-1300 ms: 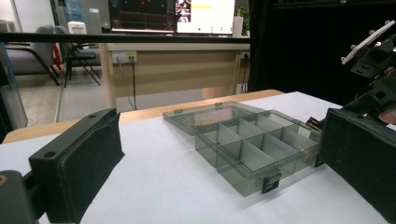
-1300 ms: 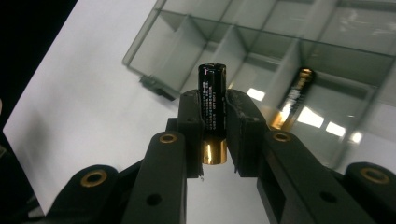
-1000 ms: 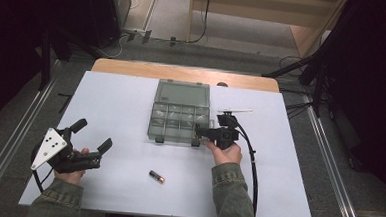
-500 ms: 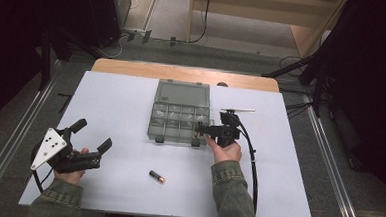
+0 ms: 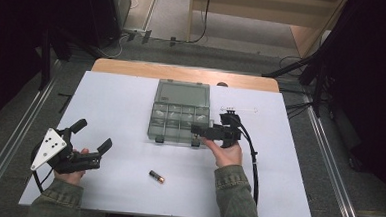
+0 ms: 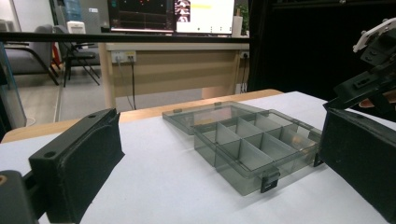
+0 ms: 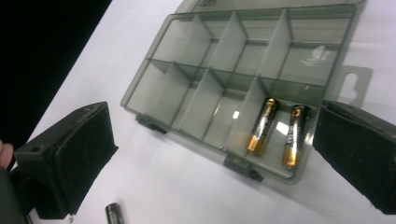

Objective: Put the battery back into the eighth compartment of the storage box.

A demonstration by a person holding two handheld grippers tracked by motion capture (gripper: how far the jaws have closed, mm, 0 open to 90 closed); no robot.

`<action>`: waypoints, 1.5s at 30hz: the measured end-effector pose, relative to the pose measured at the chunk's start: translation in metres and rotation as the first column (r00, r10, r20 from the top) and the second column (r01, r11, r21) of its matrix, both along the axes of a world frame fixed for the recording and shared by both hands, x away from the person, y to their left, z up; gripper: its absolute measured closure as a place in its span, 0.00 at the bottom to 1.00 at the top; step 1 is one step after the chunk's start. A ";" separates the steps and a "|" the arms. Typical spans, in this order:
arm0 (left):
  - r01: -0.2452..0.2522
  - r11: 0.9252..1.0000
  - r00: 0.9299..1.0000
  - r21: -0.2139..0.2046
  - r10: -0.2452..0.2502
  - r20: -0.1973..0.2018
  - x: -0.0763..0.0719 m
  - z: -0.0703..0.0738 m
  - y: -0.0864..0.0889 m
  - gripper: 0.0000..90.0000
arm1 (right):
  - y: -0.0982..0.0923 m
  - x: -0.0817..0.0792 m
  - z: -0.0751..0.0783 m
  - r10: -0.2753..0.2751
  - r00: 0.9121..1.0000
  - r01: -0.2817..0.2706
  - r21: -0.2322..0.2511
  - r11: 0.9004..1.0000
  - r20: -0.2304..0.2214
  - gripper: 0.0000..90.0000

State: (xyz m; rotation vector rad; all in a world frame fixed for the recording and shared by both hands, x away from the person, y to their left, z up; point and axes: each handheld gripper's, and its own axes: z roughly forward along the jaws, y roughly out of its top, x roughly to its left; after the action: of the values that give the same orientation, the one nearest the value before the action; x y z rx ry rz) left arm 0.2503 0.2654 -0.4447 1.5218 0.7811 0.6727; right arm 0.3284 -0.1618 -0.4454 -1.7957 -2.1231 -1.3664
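Since the earlier frames, the right gripper [image 5: 196,131] has just been opening its jaws, which now stand wide apart with nothing held between them; its place at the near right corner of the organiser box [image 5: 179,117] is little changed. Two batteries [image 7: 279,133] are seen in the right gripper view lying side by side in the box's near corner compartment, between the spread jaws but untouched by them; in the high view these batteries cannot be made out through the smoky plastic. The left gripper [image 5: 93,142] is held at the near left of the table [image 5: 126,97], well apart from the box, its jaws likewise wide open and empty. From its own view the box is shown side-on with the lid laid flat behind it, and the right gripper [image 6: 373,60] is cut off at the right edge. A loose battery [image 5: 156,176] lies on the table between the two hands, nearer the person; in the right gripper view only its end [image 7: 114,215] is caught at the bottom edge. The remaining compartments appear empty in the right gripper view. Beyond the table's far edge a wooden desk [image 6: 177,65] and lit screens [image 6: 173,16] are seen in the left gripper view, while the high view gives only dark floor and cables there
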 end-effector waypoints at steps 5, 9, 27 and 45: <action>0.003 1.000 1.000 0.004 -0.003 -0.001 0.000 0.000 0.000 0.00 | 0.006 -0.006 0.004 0.057 0.998 -0.057 -0.009 0.998 0.028 0.00; 0.002 1.000 1.000 0.003 -0.002 -0.001 0.000 0.000 0.000 0.00 | 0.015 -0.013 0.005 0.102 0.994 -0.100 -0.051 0.994 0.043 0.00; 0.002 1.000 1.000 0.004 -0.002 -0.005 0.001 -0.001 -0.002 0.00 | 0.062 -0.036 -0.002 0.287 0.957 -0.273 -0.204 0.940 0.038 0.00; 0.000 1.000 1.000 0.006 0.000 -0.004 0.000 -0.001 -0.001 0.00 | 0.103 -0.043 -0.011 0.398 0.917 -0.390 -0.273 0.880 -0.025 0.00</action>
State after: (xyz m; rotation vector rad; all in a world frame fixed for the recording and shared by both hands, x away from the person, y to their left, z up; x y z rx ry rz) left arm 0.2506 0.2642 -0.4453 1.5293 0.7831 0.6730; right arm 0.2854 -0.0586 -0.4567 -1.2977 -2.6144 -1.0483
